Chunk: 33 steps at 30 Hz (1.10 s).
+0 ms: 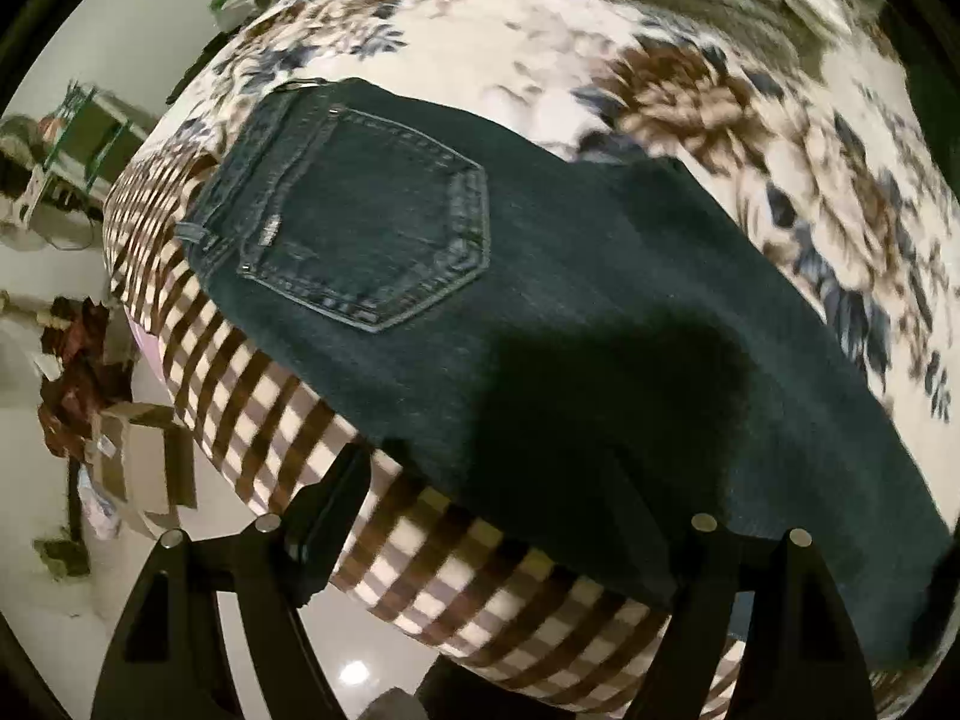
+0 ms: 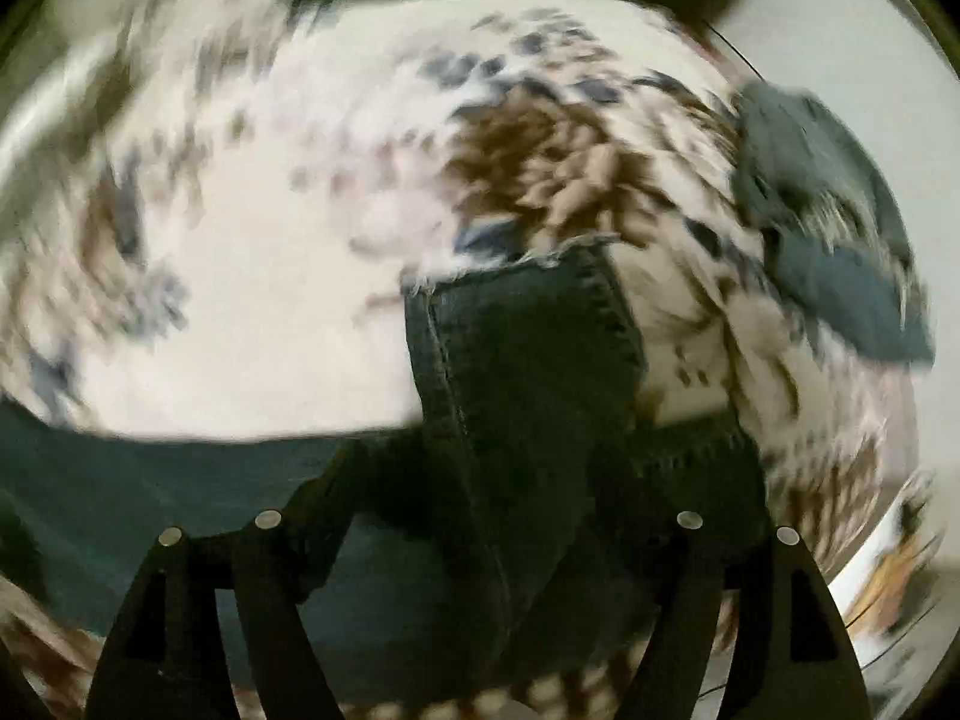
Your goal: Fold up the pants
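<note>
pants (image 1: 540,312) laid flat on bed, waistband at far left, legs toward near right, likely for a lengthwise fold | right gripper (image 2: 480,480) closed on frayed hem (image 2: 528,324), judged raised to carry over | left gripper (image 1: 498,468) wide, holding nothing, near bed edge | floral bedspread (image 1: 690,90); checked border (image 1: 288,420); boxes (image 1: 144,456) on floor at left

Floral-covered bed (image 1: 690,90), dark jeans (image 1: 540,312) lying on it

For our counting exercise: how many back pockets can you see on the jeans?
1: the back pocket on the jeans, near the waistband in the left wrist view. Another may be hidden underneath.
</note>
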Available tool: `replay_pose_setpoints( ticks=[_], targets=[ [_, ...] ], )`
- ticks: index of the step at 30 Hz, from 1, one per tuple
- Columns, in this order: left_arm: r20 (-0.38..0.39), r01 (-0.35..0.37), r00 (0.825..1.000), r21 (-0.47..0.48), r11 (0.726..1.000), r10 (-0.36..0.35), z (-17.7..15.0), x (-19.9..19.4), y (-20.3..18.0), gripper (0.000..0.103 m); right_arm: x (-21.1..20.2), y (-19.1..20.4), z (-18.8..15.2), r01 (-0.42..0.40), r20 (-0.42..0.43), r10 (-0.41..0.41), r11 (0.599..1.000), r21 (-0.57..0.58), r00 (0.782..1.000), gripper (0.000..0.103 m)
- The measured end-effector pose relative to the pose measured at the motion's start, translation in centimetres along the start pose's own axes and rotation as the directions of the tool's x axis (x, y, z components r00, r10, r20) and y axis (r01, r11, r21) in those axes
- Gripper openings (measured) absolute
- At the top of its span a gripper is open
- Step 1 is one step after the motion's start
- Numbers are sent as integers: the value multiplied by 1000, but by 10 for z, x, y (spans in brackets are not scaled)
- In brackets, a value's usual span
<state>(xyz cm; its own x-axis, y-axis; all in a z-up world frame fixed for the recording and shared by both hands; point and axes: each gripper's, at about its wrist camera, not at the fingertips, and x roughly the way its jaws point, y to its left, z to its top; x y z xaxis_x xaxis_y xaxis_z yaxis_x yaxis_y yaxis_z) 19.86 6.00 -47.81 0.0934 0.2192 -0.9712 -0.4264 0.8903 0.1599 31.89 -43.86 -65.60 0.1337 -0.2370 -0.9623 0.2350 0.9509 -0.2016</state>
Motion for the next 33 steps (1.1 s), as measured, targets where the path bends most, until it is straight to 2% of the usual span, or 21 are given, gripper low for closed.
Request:
replay_pose_setpoints(
  ticks=[2, 4, 5, 7, 9, 10, 11, 12, 13, 14, 15, 16, 17, 19, 21, 22, 23, 25, 29, 32, 33],
  targets=[
    [-9, -2, 1000, 12, 1000, 2, -2, -1, -4, 78, 5, -23, -7, 91, 3, -91, 993, 69, 996, 76],
    [-15, -3, 1000, 24, 1000, 4, -5, 0, -9, 78, 5, -64, -25, 95, -19, -93, 970, 224, 995, 76],
    [-16, -6, 1000, 31, 1000, 6, -6, -1, -10, 78, 5, -98, -42, 96, -44, -85, 932, 350, 995, 76],
    [-22, -9, 1000, 39, 999, 10, -7, -1, -13, 78, 7, -139, -71, 62, -76, -27, 864, 500, 997, 76],
    [-33, -5, 999, 33, 999, 6, -9, -1, -14, 78, 11, -189, -109, -52, -52, 123, 717, 695, 991, 76],
    [-42, -4, 999, 25, 1000, 5, -10, 0, -15, 78, 12, -199, -122, -89, -27, 162, 668, 739, 986, 76],
    [-51, -1, 999, 17, 1000, 2, -11, 1, -14, 78, 11, -214, -134, -142, 18, 209, 595, 791, 978, 76],
    [-57, 0, 998, 10, 1000, 1, -12, 2, -15, 78, 10, -230, -149, -223, 96, 271, 491, 842, 958, 76],
    [-65, 1, 998, 2, 1000, -1, -13, 3, -16, 78, 9, -235, -154, -266, 137, 301, 442, 857, 944, 76],
    [-71, 1, 997, -4, 1000, -1, -14, 3, -15, 78, 11, -241, -159, -334, 201, 355, 369, 868, 913, 76],
    [-79, -3, 997, -9, 1000, 2, -15, 4, -16, 78, 13, -242, -160, -372, 234, 387, 333, 866, 892, 76],
    [-83, -8, 997, -10, 1000, 7, -16, 4, -16, 78, 12, -240, -159, -396, 258, 400, 316, 862, 880, 76],
    [-87, -11, 996, -9, 1000, 11, -18, 4, -18, 78, 13, -238, -156, -439, 298, 417, 299, 847, 859, 75],
    [-91, -15, 996, -1, 1000, 15, -21, 3, -22, 78, 15, -224, -149, -480, 329, 437, 298, 825, 837, 70],
    [-89, -18, 996, 2, 1000, 18, -22, 2, -23, 78, 28, -205, -138, -466, 282, 477, 328, 822, 832, 57],
    [-90, -18, 996, 2, 1000, 18, -23, 2, -25, 78, 35, -194, -135, -460, 262, 494, 334, 823, 829, 44],
    [-92, -16, 996, 2, 1000, 16, -23, 2, -25, 78, 46, -186, -131, -435, 224, 505, 351, 829, 833, 25],
    [-90, -9, 996, -1, 1000, 9, -24, 1, -25, 78, 53, -175, -131, -387, 164, 487, 401, 830, 858, 10],
    [-90, 12, 996, -10, 1000, -13, -24, -3, -19, 78, 32, -173, -131, -368, 173, 425, 433, 823, 888, 8],
    [-83, 31, 996, -44, 999, -35, -21, -5, -3, 78, 18, -168, -136, -304, 117, 367, 509, 805, 923, 8],
    [-83, 36, 996, -61, 997, -41, -20, -4, 3, 78, 23, -167, -140, -280, 83, 368, 523, 805, 926, 8]
  ],
)
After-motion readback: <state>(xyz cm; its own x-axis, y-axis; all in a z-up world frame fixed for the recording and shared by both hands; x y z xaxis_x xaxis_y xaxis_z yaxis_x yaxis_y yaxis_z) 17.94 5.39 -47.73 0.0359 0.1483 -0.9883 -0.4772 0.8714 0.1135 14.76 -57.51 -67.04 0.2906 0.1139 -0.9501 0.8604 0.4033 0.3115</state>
